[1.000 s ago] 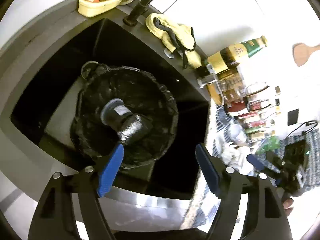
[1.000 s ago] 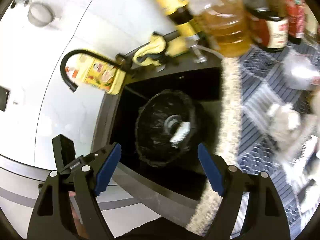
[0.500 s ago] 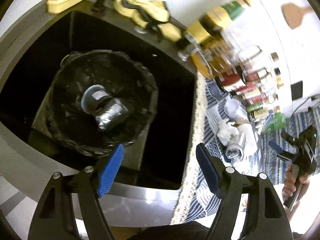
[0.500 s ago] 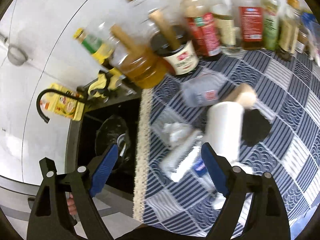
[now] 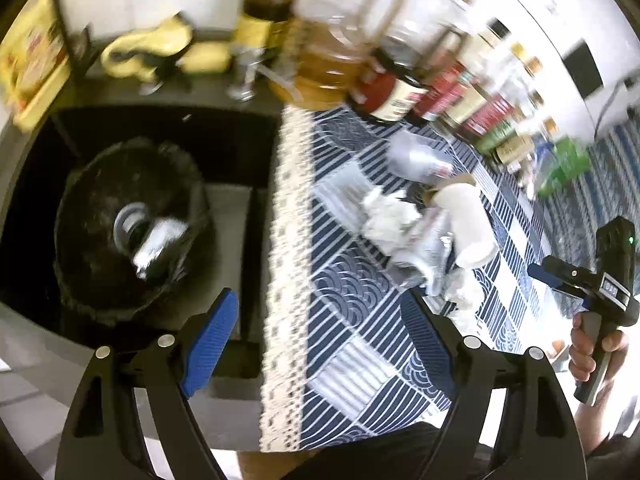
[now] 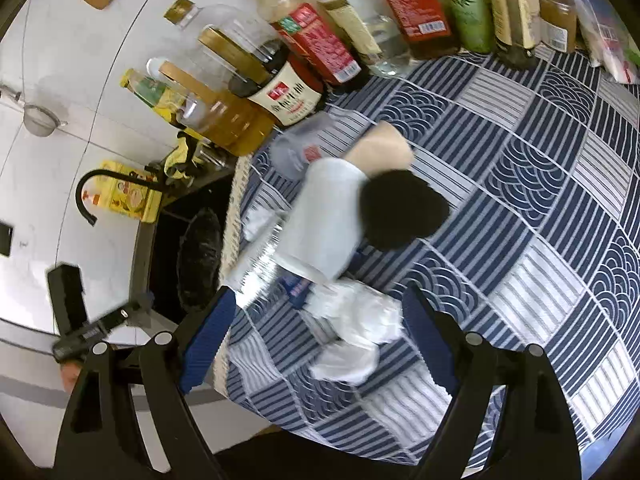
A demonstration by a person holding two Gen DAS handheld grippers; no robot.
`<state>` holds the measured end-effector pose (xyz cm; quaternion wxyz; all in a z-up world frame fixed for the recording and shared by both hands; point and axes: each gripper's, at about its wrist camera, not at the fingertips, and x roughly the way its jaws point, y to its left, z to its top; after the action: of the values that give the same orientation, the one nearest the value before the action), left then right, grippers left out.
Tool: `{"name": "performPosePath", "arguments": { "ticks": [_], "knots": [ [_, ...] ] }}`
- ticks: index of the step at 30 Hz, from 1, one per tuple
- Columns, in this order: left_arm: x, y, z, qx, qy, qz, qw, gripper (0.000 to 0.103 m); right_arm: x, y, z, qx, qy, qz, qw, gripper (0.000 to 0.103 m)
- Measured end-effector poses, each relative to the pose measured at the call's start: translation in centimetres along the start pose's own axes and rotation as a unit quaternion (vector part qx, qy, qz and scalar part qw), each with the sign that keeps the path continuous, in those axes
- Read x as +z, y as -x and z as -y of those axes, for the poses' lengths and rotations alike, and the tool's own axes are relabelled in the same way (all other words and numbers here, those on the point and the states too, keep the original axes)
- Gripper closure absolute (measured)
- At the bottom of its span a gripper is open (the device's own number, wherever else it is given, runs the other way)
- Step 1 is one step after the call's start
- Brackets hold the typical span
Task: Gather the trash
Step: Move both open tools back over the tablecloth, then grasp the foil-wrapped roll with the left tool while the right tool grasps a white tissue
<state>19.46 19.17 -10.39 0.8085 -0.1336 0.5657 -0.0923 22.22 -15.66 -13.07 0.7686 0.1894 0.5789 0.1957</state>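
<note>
Blue-and-white patterned cloth (image 6: pixel 540 208) covered the counter, and near its lace-trimmed edge beside the sink (image 5: pixel 240 128) lay the rubbish still to be gathered: a white paper cup (image 6: pixel 324 216) on its side, a crumpled white tissue (image 6: pixel 356 320) just in front of it, a crushed clear plastic bottle (image 6: pixel 260 264) touching the cup, and a black lid-like disc (image 6: pixel 400 208) against the cup's far side. They sat heaped together, probably so that each could be lifted in a short reach to the bin.

That bin, lined with a black bag (image 5: pixel 128 224), stood down in the sink basin, just past the cloth's edge, and already held a dark cup-like piece and something silvery; putting it there kept it low and close to the pile.

The right gripper (image 6: pixel 312 324) pointed steeply down over the tissue with its jaws wide and nothing pressed between the pads; the tissue lay between and below them, so it looked the likely next pick. The left gripper (image 5: pixel 320 328) hung over the cloth's lace edge, between bin and pile, its jaws opening and nothing between them. A row of sauce and oil bottles (image 6: pixel 320 48) lined the cloth's back edge against the wall, well apart from the trash, so a careless sweep was the main risk to them.
</note>
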Motion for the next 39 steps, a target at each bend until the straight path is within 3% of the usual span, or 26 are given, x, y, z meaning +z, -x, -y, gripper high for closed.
{"name": "performPosePath", "arguments": {
  "ticks": [9, 12, 17, 21, 30, 39],
  "knots": [
    [0.8, -2.8, 7.1, 0.058, -0.083, -0.036, 0.9943, 0.022, -1.8, -3.0, 1.4, -0.033, 0.102, -0.029, 0.994, 0.019],
    [1.0, -4.2, 8.2, 0.073, -0.100, -0.051, 0.9910, 0.022, -2.3, -5.1, 1.4, -0.039, 0.134, -0.055, 0.989, 0.019],
    [1.3, -6.3, 9.4, 0.095, -0.122, -0.077, 0.9850, 0.022, -2.4, -7.0, 1.1, -0.041, 0.169, -0.059, 0.983, 0.019],
    [1.6, -7.7, 10.2, 0.091, -0.135, -0.089, 0.9826, 0.022, -2.5, -8.3, 0.4, -0.062, 0.199, -0.070, 0.976, 0.019],
    [3.0, -9.9, 11.0, 0.073, -0.145, -0.108, 0.9808, 0.022, -2.7, -9.6, 0.7, -0.052, 0.208, -0.088, 0.973, 0.062],
    [4.0, -12.4, 12.8, 0.080, -0.199, -0.137, 0.9671, 0.022, -2.8, -6.9, 2.0, -0.043, 0.181, -0.068, 0.980, 0.067]
  ]
}}
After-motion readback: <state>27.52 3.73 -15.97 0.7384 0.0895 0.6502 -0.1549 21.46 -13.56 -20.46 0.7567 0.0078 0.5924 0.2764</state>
